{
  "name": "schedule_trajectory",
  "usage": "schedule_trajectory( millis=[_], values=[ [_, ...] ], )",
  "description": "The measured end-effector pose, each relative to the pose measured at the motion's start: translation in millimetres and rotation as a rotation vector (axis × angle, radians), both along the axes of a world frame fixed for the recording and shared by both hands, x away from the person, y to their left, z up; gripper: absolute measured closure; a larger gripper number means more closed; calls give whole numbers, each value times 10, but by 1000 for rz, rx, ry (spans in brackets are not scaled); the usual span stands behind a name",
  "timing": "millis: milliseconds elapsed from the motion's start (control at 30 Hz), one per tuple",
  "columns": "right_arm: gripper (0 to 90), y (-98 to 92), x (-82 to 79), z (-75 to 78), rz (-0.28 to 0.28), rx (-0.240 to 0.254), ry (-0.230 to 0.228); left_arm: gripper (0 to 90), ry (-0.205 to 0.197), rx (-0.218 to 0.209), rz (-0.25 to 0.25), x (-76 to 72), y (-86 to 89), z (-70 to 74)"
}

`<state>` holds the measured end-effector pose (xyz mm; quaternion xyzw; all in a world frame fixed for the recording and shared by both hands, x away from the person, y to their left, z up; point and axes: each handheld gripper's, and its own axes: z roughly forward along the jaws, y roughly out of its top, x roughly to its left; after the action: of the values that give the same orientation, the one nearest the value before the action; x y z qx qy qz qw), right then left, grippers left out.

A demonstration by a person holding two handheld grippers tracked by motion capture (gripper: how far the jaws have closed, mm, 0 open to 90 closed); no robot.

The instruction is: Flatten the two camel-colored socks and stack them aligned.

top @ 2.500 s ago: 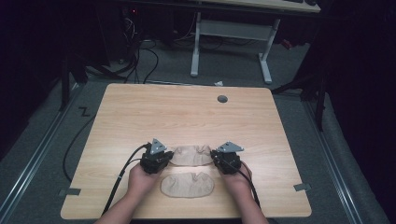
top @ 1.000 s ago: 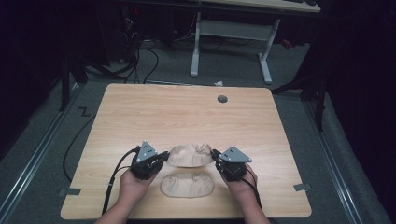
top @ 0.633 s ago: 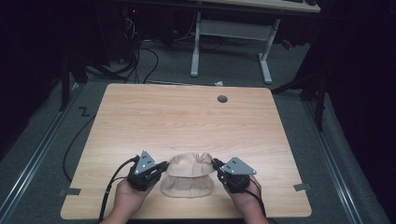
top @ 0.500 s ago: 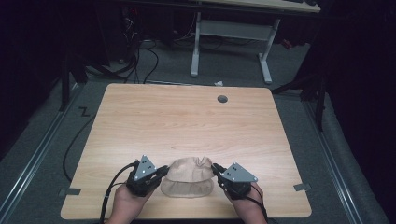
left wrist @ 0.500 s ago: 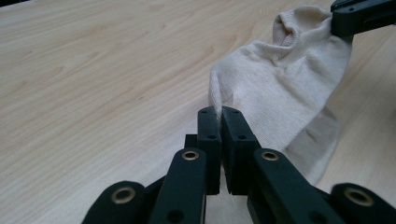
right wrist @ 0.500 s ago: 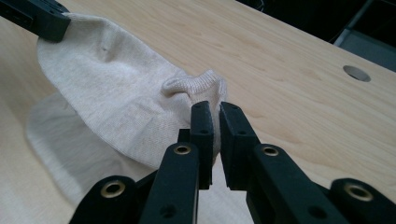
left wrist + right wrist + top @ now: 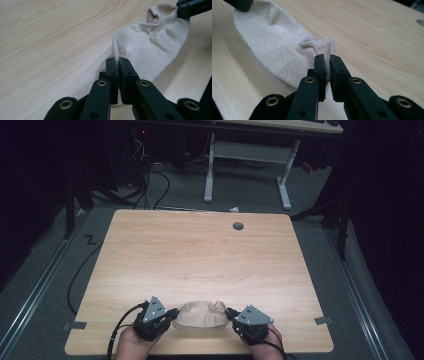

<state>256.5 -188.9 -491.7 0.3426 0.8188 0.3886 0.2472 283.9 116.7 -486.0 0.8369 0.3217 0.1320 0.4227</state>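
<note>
Both grippers have drawn back toward the near edge of the desk since the earlier frames, bringing the far beige sock with them, so that it now lies over the second sock that sat closer to the edge.

From the high view, the left gripper [image 7: 172, 314] and the right gripper [image 7: 231, 314] sit just inside the desk's [image 7: 200, 255] near edge, a hand behind each. The sock [image 7: 202, 315] stretches between them, one end at each set of jaws, roughly midway along that edge. A round grommet hole [image 7: 238, 226] lies well apart, close to the far edge and right of its middle. I cannot make out the lower sock separately from up here.

In the left gripper view, the left gripper [image 7: 117, 61] has its jaws pressed almost together on a thin pinch of the sock [image 7: 152, 47], which rises in a small ridge at the pads and fans out flat across the wood. The right gripper's black jaw tip [image 7: 192, 7] grips the sock's bunched cuff at the far end.

In the right gripper view, the right gripper [image 7: 327, 60] has its jaws narrowly closed on the rolled cuff [image 7: 319, 45] of the sock [image 7: 274, 50], with a slim gap showing between the pads. The sock runs away across the desk to the left gripper's tip [image 7: 239, 3].
</note>
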Motion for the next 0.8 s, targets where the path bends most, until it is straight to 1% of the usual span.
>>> schedule_trajectory(
  millis=[33, 67, 100, 133, 167, 200, 267, 367, 400, 500, 533, 600, 633, 700, 733, 767, 800],
  values=[
    [842, 0, 0, 0, 0, 0, 0, 866, 2, 0, 0, -4, -1, -7],
    [842, 6, -12, -28, 2, -4, 17, 866, 11, 19, -8, -21, -10, -37],
    [842, 6, -12, -28, 2, -4, 17, 866, 11, 19, -8, -21, -10, -37],
    [842, 21, -19, -57, 6, -17, 23, 866, 17, 36, -10, -31, -24, -68],
    [842, 21, -19, -57, 6, -17, 23, 866, 17, 36, -10, -31, -24, -68],
    [842, 32, -12, -81, 6, -19, 36, 865, 34, 37, -13, -35, -22, -93],
    [842, 39, -6, -92, 6, -24, 40, 865, 39, 42, -11, -37, -21, -106],
    [841, 54, 15, -128, 10, -38, 46, 865, 41, 49, -4, -21, -10, -129],
    [841, 52, 26, -138, 9, -34, 49, 865, 41, 43, 0, -8, 4, -128],
    [840, 44, 24, -127, 10, -25, 44, 865, 41, 46, -3, -7, 6, -134],
    [840, 41, 24, -123, 13, -21, 42, 865, 42, 50, -3, -6, 0, -143],
    [838, 42, 30, -136, 9, -30, 49, 863, 52, 66, -2, 4, -16, -175],
    [832, 45, 39, -155, 7, -36, 59, 860, 62, 79, -2, 11, -26, -199],
    [808, 46, 74, -208, 8, -55, 97, 842, 74, 107, -1, 28, -39, -245],
    [791, 45, 92, -236, 7, -63, 118, 827, 76, 113, 1, 34, -37, -258],
    [781, 43, 100, -252, 7, -65, 128, 813, 79, 111, 7, 42, -31, -263],
    [771, 34, 103, -252, 5, -59, 130, 786, 76, 108, 10, 44, -27, -261]
  ],
)
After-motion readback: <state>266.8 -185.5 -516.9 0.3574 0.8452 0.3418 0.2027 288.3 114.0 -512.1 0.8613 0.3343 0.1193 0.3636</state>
